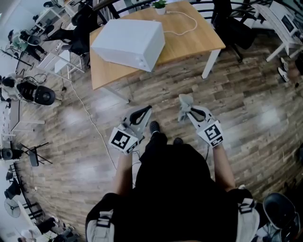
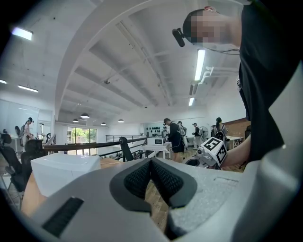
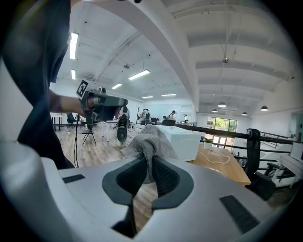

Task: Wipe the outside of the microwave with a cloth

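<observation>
A white microwave (image 1: 129,42) sits on a wooden table (image 1: 199,38) well ahead of me; it also shows in the left gripper view as the microwave (image 2: 61,170) and in the right gripper view as the microwave (image 3: 182,142). My right gripper (image 1: 186,109) is shut on a grey cloth (image 1: 184,105), which bunches up between the jaws as the cloth (image 3: 147,144). My left gripper (image 1: 146,111) is shut with nothing in it, its pads meeting at the left gripper (image 2: 150,163). Both grippers are held low over the floor, short of the table.
A white cable (image 1: 182,21) and a small potted plant (image 1: 160,5) lie on the table behind the microwave. Black office chairs (image 1: 234,26) stand at the table's right and left. Camera stands and gear (image 1: 33,92) crowd the left side. Several people stand far off.
</observation>
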Motion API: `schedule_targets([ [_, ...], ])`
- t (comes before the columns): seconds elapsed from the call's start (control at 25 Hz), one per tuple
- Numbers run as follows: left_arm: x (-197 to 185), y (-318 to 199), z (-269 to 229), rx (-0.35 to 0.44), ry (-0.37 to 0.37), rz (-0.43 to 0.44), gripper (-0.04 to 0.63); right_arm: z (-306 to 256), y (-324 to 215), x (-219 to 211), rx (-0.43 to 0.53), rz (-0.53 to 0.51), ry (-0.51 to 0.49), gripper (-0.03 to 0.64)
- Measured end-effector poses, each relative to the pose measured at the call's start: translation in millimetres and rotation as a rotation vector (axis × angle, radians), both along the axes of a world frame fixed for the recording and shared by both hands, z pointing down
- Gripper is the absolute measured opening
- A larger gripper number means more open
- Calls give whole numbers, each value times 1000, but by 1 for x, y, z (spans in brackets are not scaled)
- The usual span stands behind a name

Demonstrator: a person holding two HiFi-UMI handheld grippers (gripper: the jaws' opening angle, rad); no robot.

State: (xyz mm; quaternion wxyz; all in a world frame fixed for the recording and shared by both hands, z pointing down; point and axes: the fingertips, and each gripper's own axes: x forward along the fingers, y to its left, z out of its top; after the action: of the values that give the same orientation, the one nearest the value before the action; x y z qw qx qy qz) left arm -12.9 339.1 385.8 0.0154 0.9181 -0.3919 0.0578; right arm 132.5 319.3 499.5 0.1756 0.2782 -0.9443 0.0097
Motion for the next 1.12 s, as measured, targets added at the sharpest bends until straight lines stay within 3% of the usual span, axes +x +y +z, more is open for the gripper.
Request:
schedule_targets([
  [0.16, -1, 3, -5, 29, 5, -5, 2, -1, 1, -2, 2, -8, -4, 35],
  [0.44, -15, -4, 8, -11, 14, -28, 2, 7, -9, -7, -14, -3, 5, 36],
  [1.12, -50, -111, 9, -8, 53, 17, 2, 8, -92, -50, -33, 14, 41, 37],
])
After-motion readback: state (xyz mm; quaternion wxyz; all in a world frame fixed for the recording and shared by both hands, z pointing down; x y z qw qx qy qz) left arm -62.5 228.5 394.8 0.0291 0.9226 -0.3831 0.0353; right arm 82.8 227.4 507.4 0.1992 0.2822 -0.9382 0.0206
